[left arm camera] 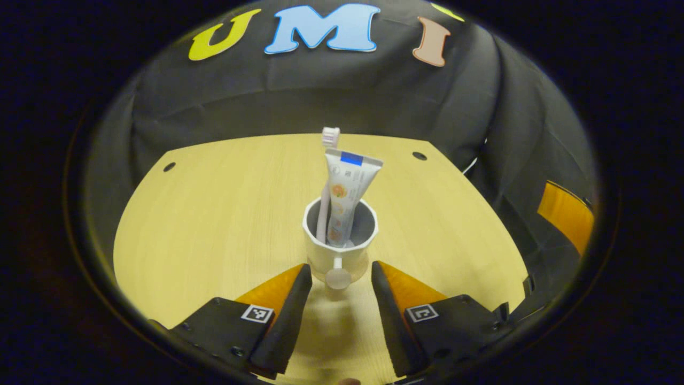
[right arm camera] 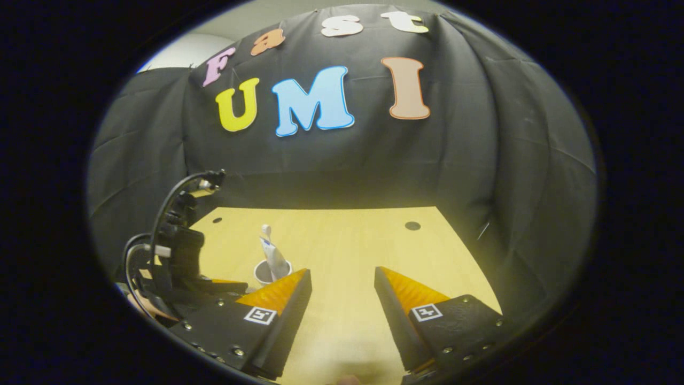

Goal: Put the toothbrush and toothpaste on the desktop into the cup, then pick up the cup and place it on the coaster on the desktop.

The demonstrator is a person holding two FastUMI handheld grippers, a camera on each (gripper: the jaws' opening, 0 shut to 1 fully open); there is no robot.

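Note:
A white cup [left arm camera: 340,247] stands upright on the wooden desktop [left arm camera: 214,214], its handle [left arm camera: 338,277] turned toward me. A toothpaste tube [left arm camera: 347,195] and a pale toothbrush [left arm camera: 326,182] stand in it, leaning against the rim. My left gripper [left arm camera: 341,275] is open, its fingertips on either side of the handle, just short of the cup's body. In the right gripper view the same cup [right arm camera: 265,271] with the tube [right arm camera: 272,256] sits far left. The right gripper [right arm camera: 342,280] is open above bare desktop. The left gripper's body [right arm camera: 176,267] with its cables stands beside the cup.
Two dark round holes [left arm camera: 419,155] [left arm camera: 169,167] mark the desktop's far corners. The black cloth wall closes in the back and right. An orange panel [left arm camera: 566,214] shows low at the right, off the desk's edge.

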